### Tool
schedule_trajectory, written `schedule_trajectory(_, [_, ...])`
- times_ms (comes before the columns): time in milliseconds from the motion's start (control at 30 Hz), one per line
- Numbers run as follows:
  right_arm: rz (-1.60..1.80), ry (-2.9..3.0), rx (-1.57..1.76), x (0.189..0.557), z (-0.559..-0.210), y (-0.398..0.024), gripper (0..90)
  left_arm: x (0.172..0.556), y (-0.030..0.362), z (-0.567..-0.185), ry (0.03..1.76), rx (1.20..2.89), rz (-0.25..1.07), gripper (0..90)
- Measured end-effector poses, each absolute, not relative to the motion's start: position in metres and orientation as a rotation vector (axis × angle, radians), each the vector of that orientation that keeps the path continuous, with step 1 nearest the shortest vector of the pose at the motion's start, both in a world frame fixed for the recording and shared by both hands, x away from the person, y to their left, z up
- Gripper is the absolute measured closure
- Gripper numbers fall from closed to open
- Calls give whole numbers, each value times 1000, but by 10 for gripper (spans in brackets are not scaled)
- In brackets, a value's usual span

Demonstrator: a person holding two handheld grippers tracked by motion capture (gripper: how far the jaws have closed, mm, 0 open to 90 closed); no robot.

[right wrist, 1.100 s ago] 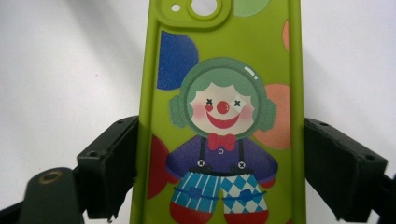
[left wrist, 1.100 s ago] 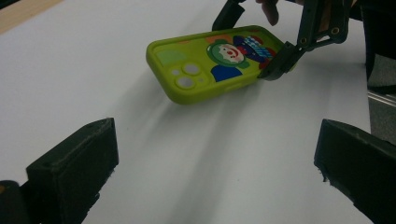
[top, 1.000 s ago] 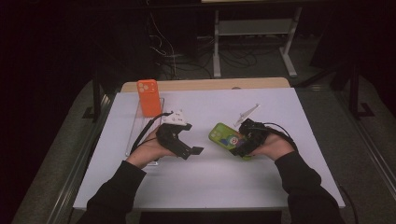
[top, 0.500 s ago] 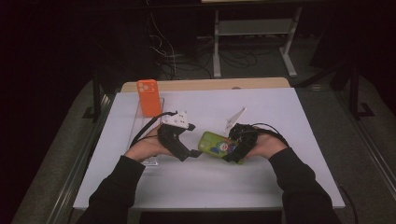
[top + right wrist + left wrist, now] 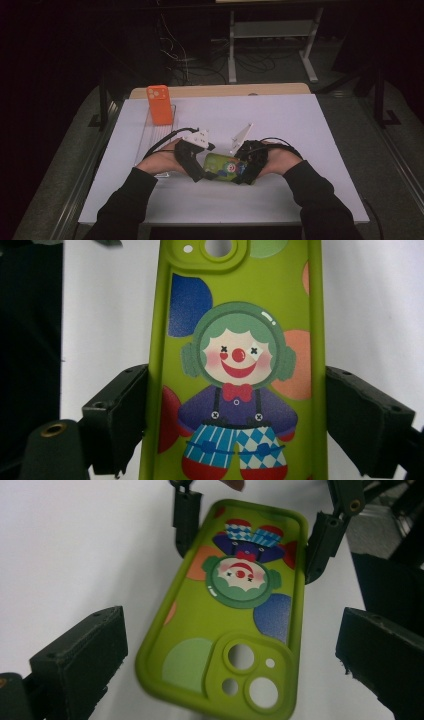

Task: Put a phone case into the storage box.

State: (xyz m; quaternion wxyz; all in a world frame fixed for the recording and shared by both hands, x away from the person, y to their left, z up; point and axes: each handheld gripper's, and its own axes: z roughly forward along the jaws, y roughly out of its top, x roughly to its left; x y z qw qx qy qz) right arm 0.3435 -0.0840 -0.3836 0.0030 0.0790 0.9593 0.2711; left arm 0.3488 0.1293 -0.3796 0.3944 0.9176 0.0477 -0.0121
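A lime-green phone case with a clown picture lies low over the white table, between my two hands. My right gripper is shut on the clown's-feet end, its pads pressed against both long edges. My left gripper faces it from the left. In the left gripper view the case's camera-hole end sits between that gripper's wide-apart jaws, with a gap on each side, so the left gripper is open. Farther up the case, the right gripper's fingers clamp its sides.
An orange phone case stands upright at the far end of a clear tray on the table's left. A wooden board borders the table's far edge. Desk legs and cables sit in the dark behind.
My right gripper has carried the green case leftward across the table to the left gripper. The case's camera end now lies between the left jaws. The left hand has barely moved.
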Motion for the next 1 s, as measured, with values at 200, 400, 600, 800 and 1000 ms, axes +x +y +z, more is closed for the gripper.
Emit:
schedule_trajectory(200, [848, 3010, 193, 338, -380, -79, 150, 345, 124, -386, 91, 2363, -50, 0])
schedule_trajectory(400, [855, 3017, 160, 336, -378, -77, 150, 343, 119, -391, 61, 2402, -71, 0])
schedule_trajectory(600, [867, 3014, 152, 334, -375, -78, 150, 339, 115, -394, 33, 2434, -96, 0])
schedule_trajectory(800, [864, 3024, 136, 333, -375, -77, 150, 338, 114, -395, 35, 2440, -72, 95])
schedule_trajectory(1000, [869, 3029, 132, 332, -375, -77, 150, 338, 115, -394, 30, 2432, -87, 113])
